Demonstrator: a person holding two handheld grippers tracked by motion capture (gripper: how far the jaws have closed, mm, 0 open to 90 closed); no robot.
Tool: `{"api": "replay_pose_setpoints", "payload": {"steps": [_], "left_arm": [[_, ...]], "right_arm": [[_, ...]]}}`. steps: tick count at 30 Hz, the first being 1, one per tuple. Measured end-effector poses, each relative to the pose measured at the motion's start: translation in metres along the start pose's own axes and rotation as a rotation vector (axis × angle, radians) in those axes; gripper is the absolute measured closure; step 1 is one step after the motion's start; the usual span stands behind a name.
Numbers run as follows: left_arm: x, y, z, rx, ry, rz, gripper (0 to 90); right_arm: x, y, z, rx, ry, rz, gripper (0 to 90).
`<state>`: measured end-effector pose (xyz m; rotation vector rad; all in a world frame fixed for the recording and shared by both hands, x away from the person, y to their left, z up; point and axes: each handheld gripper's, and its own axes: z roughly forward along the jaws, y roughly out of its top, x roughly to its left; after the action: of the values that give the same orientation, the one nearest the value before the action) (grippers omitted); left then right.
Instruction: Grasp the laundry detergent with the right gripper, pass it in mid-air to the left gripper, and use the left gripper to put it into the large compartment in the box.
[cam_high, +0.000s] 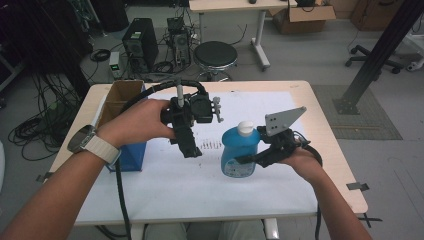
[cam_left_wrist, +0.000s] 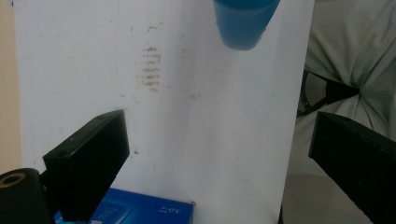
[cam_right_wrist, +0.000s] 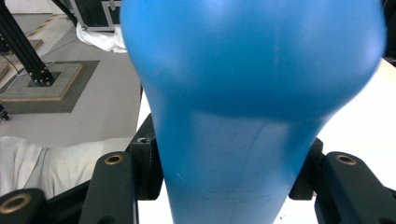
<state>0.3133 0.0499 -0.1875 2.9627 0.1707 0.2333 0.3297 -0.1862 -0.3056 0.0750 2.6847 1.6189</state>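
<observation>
High view showed the right gripper (cam_high: 250, 159) clamped across the lower body of a blue bottle (cam_high: 239, 152) with a white cap (cam_high: 245, 128), the bottle standing upright on the white sheet (cam_high: 200, 185) that covered the table (cam_high: 330, 140). Right gripper view confirmed the hold: the blue bottle (cam_right_wrist: 247, 116) sat squarely between the two black jaws, its narrowed waist pressed by them on both sides. The left gripper (cam_high: 187, 145) hung above the sheet, just beside the bottle on the side away from the right gripper, and it touched nothing. Left gripper view looked down between wide-spread jaws that held nothing; ahead of them lay the white sheet (cam_left_wrist: 210, 116) with a patch of faint smudges (cam_left_wrist: 150, 67), and beyond that the bottle (cam_left_wrist: 245, 23) at the far edge. A blue box (cam_left_wrist: 149, 210) lay close under the left gripper's jaw, and in the high view an open cardboard box (cam_high: 120, 97) stood behind the person's left hand (cam_high: 135, 122).
</observation>
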Motion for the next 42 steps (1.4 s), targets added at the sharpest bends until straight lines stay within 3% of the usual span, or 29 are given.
{"api": "replay_pose_setpoints", "payload": {"steps": [28,42], "left_arm": [[-0.005,0.013,-0.001,-0.007,-0.018,0.031,5.6],[-0.007,0.021,0.000,-0.020,-0.020,0.039,5.6]], "right_arm": [[0.000,0.017,0.042,0.012,0.064,-0.035,44.1],[0.000,0.020,0.050,0.015,0.073,-0.043,44.2]]}}
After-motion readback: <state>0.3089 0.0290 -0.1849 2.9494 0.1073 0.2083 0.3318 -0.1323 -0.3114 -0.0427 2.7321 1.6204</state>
